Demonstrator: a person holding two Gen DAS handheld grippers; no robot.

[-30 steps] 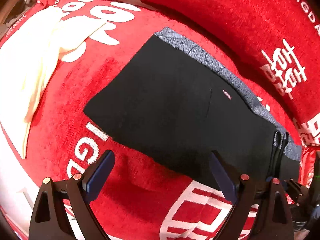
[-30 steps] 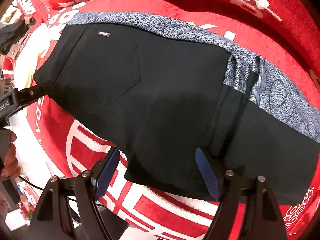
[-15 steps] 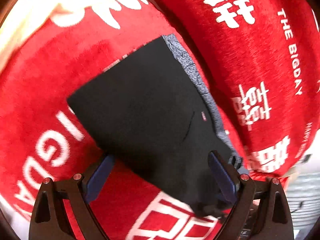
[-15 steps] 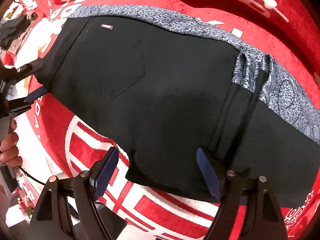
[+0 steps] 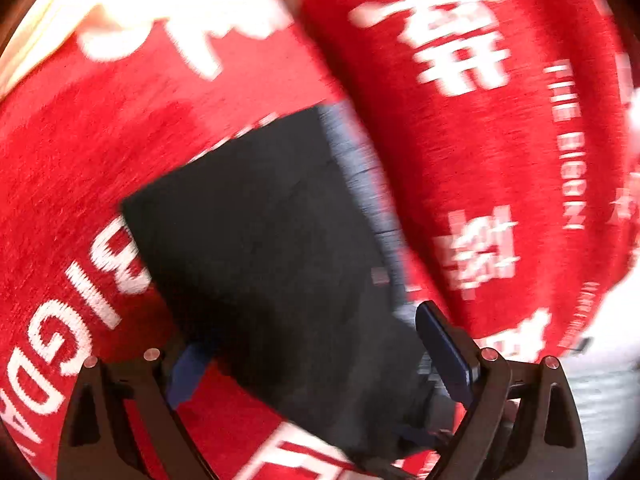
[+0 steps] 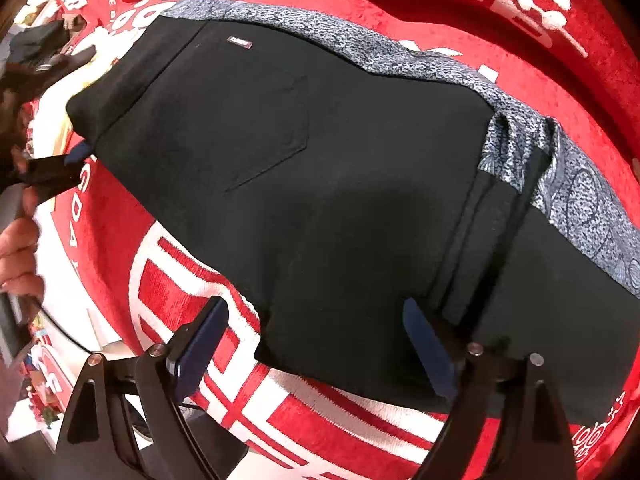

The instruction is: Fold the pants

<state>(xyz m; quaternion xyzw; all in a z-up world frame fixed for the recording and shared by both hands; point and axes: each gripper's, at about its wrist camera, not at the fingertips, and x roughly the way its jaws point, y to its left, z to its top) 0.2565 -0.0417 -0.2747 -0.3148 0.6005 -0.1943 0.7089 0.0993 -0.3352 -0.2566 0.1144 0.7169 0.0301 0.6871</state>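
Observation:
Black pants [image 6: 328, 184] with a grey patterned inner band [image 6: 360, 46] lie folded on a red blanket [image 6: 500, 32]. In the right wrist view my right gripper [image 6: 316, 344] is open at the pants' near edge, its jaws on either side of the fabric's lower corner. In the blurred left wrist view the pants [image 5: 260, 240] reach down between the jaws of my open left gripper [image 5: 316, 352], at the waistband end. The left gripper also shows at the left edge of the right wrist view [image 6: 52, 168], held by a hand [image 6: 16, 248].
The red blanket [image 5: 80, 160] with white lettering covers the surface and rises as a fold behind the pants. A cream cloth [image 5: 44, 20] lies at the far left. A pale floor [image 5: 600, 400] shows past the blanket's right edge.
The left gripper has swung and closed in on the waistband end, so the pants now reach between its jaws. The right gripper has barely moved.

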